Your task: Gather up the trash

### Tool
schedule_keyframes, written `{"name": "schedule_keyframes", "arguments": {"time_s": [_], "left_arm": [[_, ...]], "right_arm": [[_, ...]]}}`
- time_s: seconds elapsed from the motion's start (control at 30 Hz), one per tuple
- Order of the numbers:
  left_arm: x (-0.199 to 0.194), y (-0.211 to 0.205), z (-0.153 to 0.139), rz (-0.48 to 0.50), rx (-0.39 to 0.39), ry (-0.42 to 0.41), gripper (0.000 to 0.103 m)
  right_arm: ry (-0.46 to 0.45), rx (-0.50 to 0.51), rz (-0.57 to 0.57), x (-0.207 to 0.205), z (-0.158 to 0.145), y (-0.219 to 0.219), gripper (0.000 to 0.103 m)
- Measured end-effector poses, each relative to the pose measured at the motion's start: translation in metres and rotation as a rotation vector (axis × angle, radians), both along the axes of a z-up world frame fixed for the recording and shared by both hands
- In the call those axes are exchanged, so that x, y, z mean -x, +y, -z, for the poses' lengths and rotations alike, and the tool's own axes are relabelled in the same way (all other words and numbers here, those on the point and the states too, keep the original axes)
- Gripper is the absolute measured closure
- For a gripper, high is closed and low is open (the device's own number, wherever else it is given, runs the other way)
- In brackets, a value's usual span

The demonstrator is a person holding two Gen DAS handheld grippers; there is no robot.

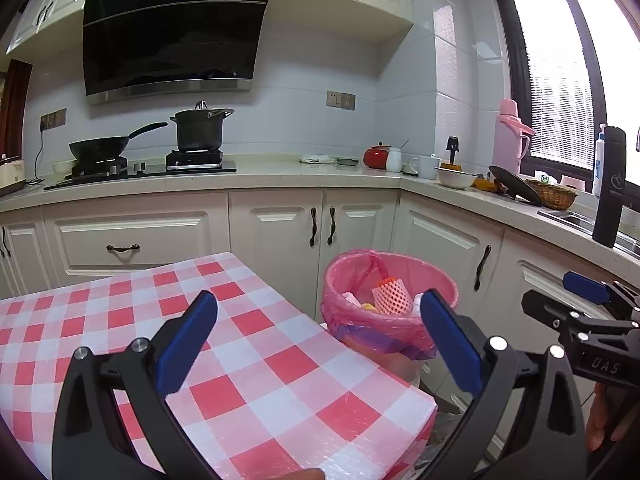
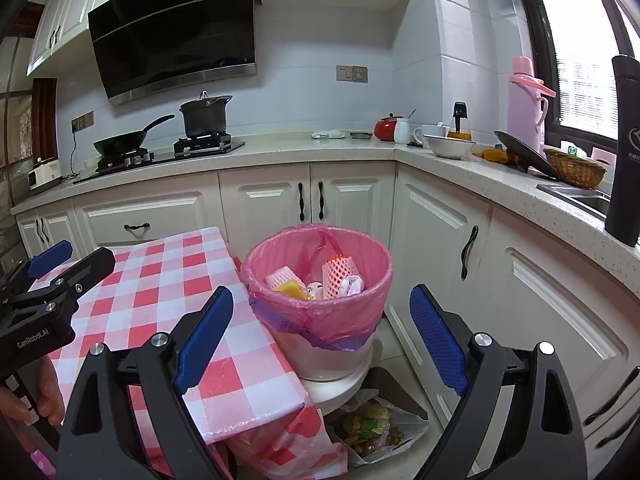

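A bin lined with a pink bag (image 2: 320, 312) stands on a white stool beside the red-and-white checked table (image 2: 168, 280). It holds pink foam fruit nets (image 2: 338, 276), a yellow piece (image 2: 290, 290) and crumpled white paper (image 2: 352, 285). My right gripper (image 2: 320, 336) is open and empty, in front of the bin. My left gripper (image 1: 320, 340) is open and empty above the table's right edge (image 1: 280, 360), with the bin (image 1: 384, 320) just beyond it. The right gripper shows in the left wrist view (image 1: 576, 296), the left gripper in the right wrist view (image 2: 60, 264).
A clear bag of food scraps (image 2: 372, 424) lies on the floor under the stool. White cabinets (image 2: 440, 232) and an L-shaped counter (image 2: 280, 148) surround the spot, with stove, pans, bowls, a basket, a pink thermos (image 2: 526, 104) and a black bottle (image 2: 626, 152).
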State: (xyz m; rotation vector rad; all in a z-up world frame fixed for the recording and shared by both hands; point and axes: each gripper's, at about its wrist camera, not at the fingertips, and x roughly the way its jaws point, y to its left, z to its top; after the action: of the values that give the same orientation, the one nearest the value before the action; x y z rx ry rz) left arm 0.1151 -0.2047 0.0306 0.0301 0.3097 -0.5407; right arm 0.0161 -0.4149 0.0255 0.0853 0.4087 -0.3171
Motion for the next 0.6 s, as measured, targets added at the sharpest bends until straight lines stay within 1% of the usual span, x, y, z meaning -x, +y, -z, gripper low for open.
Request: {"name": "schedule_keyframes", "arguments": {"time_s": [0.6], "left_arm": [[-0.0009,-0.0012,0.0034,0.000,-0.009,0.012,0.005]], "right_arm": [[0.019,-0.014,-0.002,-0.0050,0.0057,0.0011,0.018]]}}
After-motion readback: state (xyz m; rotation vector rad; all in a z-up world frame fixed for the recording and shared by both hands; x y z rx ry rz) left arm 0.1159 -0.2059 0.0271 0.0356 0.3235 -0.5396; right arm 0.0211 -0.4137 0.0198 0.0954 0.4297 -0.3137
